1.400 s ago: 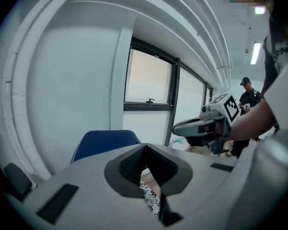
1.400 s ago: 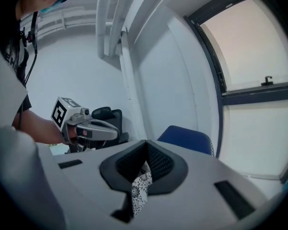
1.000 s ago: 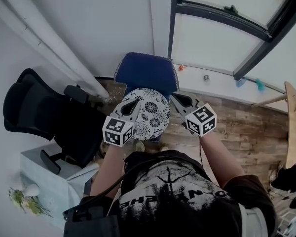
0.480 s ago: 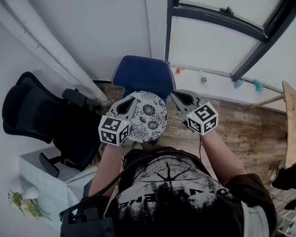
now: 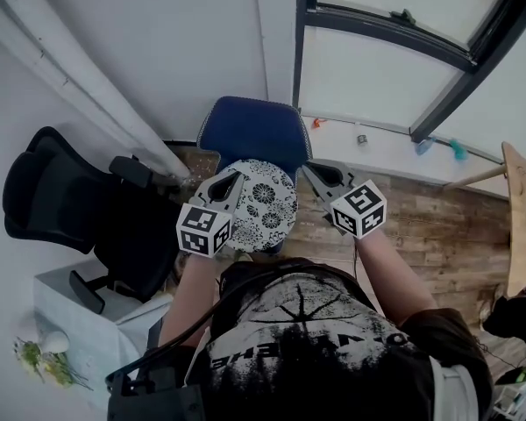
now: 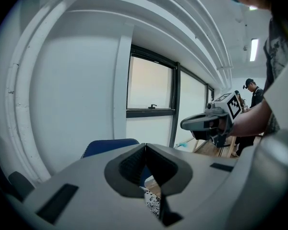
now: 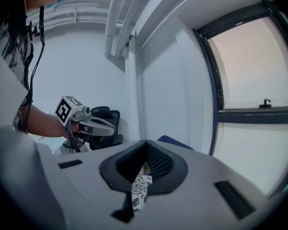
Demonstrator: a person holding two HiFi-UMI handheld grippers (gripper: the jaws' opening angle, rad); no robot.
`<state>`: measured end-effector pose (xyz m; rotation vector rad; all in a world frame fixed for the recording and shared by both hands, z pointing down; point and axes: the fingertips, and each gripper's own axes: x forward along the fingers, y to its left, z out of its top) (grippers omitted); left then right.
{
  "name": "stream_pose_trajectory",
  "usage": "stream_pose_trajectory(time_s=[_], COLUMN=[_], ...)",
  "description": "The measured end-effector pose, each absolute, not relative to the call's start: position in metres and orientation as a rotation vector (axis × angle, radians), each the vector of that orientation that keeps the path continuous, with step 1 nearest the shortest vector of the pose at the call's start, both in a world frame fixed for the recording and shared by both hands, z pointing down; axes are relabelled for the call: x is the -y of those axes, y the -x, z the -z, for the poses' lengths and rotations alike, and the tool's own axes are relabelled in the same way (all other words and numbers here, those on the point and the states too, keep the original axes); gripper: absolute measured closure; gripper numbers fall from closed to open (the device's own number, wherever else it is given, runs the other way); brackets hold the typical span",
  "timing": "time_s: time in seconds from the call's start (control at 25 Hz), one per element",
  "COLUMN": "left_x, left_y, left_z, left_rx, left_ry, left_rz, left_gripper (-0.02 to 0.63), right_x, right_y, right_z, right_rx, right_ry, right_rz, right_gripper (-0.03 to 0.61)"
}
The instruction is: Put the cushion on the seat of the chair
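The seat of the blue chair (image 5: 254,132) lies open to you from the front, with only the patterned cushion (image 5: 265,204) across its near edge. On your left the black office chair (image 5: 70,204) crowds close beside it, its armrest (image 5: 130,167) jutting toward the gap. White pipes (image 5: 66,64) slant down the wall (image 5: 193,42) behind. A dark window frame (image 5: 302,51) closes the far side. On your right, bare wooden floor (image 5: 438,226) leaves room.

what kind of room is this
Likely an office or workroom: a black office chair, a blue chair against a white wall, a large dark-framed window and a wood floor.
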<state>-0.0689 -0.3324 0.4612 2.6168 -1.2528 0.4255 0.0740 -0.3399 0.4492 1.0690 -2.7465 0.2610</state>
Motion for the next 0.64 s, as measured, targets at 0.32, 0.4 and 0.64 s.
stream_pose_trajectory(time_s=[0.32,0.4,0.64], left_x=[0.334,0.334,0.335], left_y=[0.061,0.061,0.059], left_z=[-0.467,-0.468,-0.467], left_rx=[1.230,1.231,1.238], left_ry=[-2.607,-2.608,-2.618], left_rz=[-0.429,-0.430,-0.434], left_gripper=[0.597,0.597,0.597], right_x=[0.342,0.342,0.342], right_y=[-0.079,-0.079,-0.077], right_z=[-0.453,-0.455,-0.461], right_rx=[2.738,2.736,2.718], right_ry=[-1.075,-1.076,-1.075], right_rz=[-0.283,-0.285,-0.282], right_gripper=[0.561,0.560,0.561])
